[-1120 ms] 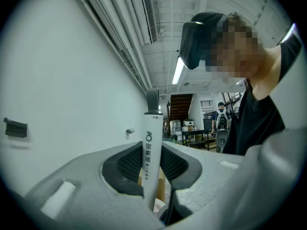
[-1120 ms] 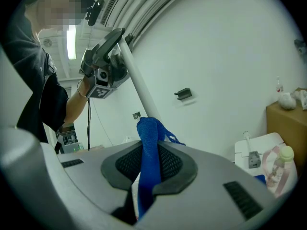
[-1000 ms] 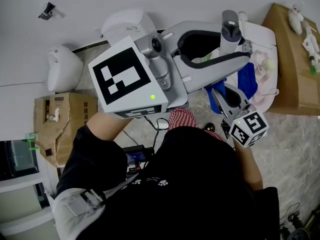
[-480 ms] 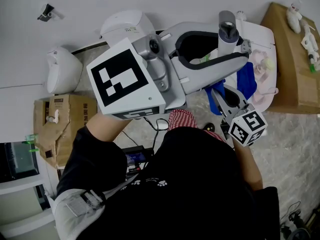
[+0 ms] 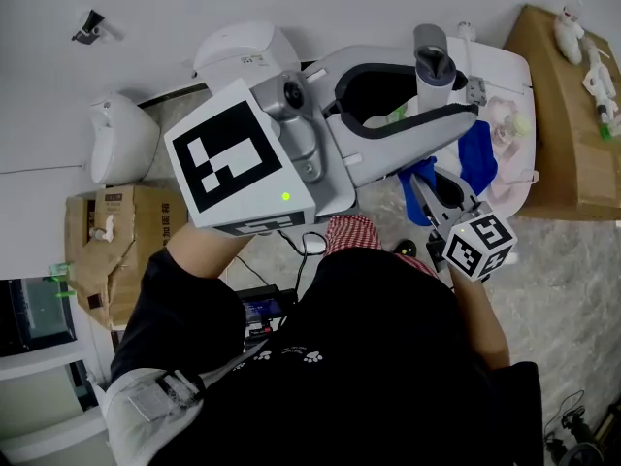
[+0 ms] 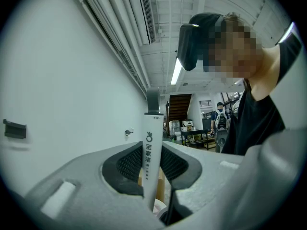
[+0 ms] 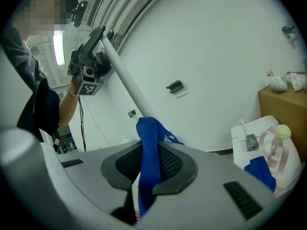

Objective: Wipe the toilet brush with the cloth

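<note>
A plain white wall rises behind a speckled floor, with a cardboard box point(image 5: 116, 226) at the far left. The left gripper point(image 6: 151, 176) points level, and its jaws pinch the white shaft of the toilet brush point(image 6: 151, 143), grey cap uppermost. To the right of it, the right gripper point(image 7: 146, 166) has its jaws pressed on a fold of blue cloth point(image 7: 147, 133). The cloth's upper end covers the lower part of the shaft.
</note>
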Motion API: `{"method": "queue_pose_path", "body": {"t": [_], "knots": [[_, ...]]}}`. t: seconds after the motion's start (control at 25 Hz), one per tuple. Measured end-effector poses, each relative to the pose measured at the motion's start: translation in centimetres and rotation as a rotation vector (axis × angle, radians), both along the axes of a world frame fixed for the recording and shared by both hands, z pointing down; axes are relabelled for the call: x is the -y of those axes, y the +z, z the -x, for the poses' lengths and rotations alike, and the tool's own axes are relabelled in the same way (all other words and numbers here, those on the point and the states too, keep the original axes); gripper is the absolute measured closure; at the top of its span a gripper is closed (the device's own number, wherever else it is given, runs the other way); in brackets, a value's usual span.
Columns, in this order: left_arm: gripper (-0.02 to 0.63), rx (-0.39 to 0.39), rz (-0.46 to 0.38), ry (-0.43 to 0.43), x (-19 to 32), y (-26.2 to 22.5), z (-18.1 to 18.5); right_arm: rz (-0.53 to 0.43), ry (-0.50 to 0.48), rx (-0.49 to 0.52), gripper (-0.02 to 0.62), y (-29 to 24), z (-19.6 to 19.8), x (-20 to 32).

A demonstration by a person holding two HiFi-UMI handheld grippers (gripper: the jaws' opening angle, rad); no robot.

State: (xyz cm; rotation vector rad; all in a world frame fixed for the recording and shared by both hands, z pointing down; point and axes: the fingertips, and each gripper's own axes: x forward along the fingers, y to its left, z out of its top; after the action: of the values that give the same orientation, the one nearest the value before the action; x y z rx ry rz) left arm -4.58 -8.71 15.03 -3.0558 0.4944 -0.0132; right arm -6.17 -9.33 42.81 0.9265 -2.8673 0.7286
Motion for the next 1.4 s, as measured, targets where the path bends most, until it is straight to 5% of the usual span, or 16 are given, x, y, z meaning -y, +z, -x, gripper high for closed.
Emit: {"method": "queue_pose_path", "body": {"t": [1.4], "knots": [[0.515,-0.009,-0.008,0.016,-0.2,-0.4,-0.1,0.154,0.038,0.000,0.532,5.0,-1.1,0.4]]}}
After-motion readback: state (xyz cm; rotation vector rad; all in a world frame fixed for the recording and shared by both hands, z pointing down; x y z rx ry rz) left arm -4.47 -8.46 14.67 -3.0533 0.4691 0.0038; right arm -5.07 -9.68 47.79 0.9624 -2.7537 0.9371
